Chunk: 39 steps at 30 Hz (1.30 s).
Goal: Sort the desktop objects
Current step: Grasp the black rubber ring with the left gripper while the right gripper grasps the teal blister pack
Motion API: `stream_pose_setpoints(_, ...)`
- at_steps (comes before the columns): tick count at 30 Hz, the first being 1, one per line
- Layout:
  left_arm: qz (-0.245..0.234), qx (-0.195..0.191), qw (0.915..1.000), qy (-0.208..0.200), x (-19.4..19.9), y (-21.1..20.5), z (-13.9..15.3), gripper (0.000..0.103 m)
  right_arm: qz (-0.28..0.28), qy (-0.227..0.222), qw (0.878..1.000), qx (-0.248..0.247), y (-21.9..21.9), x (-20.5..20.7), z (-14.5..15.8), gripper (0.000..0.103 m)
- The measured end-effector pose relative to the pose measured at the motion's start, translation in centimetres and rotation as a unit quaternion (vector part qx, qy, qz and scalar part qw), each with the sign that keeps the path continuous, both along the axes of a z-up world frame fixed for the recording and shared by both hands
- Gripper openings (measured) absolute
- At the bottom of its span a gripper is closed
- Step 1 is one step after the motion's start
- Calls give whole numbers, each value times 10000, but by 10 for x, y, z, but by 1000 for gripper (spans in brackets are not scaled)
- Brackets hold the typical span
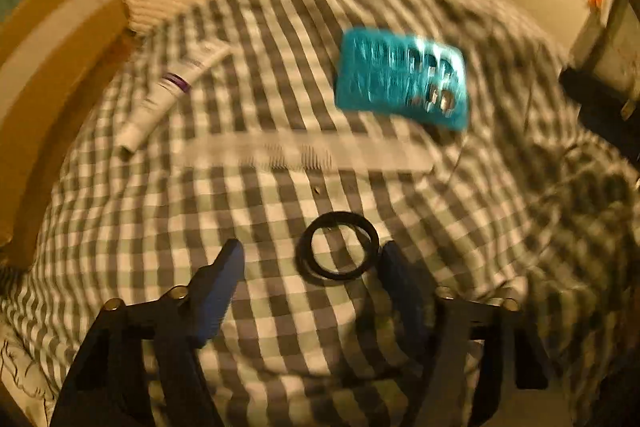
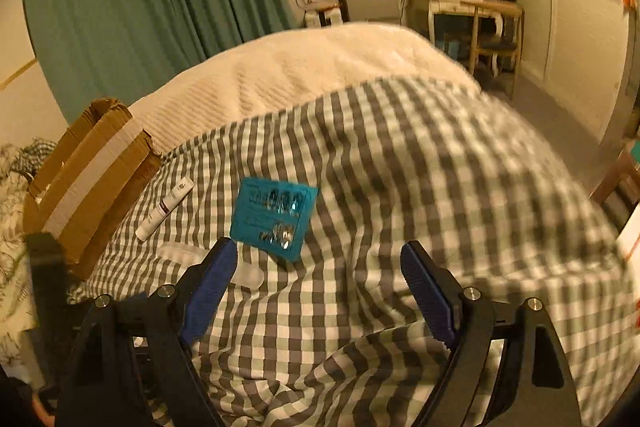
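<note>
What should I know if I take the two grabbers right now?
Left gripper: open, with the black ring lying between its fingers, not pinched yet.
Right gripper: open, holding nothing, above the checked cloth.
On the cloth: the blue packet, the white tube and a white comb.
The cardboard box stands at the left edge.
Done: nothing looks sorted. Left: everything.

1. White tube [image 2: 165, 209]: a dark purple band and a small round emblem show; the print beside them is too small and blurred to read.
2. Teal card [image 2: 274, 219]: faint lines of print, illegible.
3. No legible text, brand or number elsewhere.
</note>
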State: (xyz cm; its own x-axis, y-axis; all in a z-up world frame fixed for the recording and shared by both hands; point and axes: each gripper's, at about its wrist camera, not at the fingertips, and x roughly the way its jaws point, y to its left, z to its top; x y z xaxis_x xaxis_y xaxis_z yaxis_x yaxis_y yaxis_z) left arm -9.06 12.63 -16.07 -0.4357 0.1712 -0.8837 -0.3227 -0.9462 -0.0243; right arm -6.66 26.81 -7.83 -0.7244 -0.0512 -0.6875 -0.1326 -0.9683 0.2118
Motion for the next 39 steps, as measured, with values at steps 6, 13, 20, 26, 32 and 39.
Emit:
stream_pose_setpoints(6, -96, 281, 9995, 52, -4, -5, 0, 6, 18, 8, 9995, -304, 4, -7, -3, 84)
stream_pose_setpoints(13, 363, 939, 9942, 368, -6, -44, 21, 5, 146, -249, 9995, 124, -17, -14, -10, 84)
stream_pose_setpoints(20, 638, 861, 9905, 858, -17, -75, 30, 5, 133, -582, 9980, 186, -30, -40, -23, 84)
stream_pose_setpoints(26, 838, 1098, 9858, 954, -31, -95, 21, 5, 31, -989, 9951, 36, -33, -88, -51, 84)
stream_pose_setpoints(32, 1013, 1336, 9827, 788, -37, -107, 8, 5, -188, -1073, 9940, -87, -32, -108, -67, 50)
stream_pose_setpoints(39, 1232, 1325, 9796, 873, -31, -116, 9, 5, 354, -594, 9976, 14, -74, -68, -43, 26)
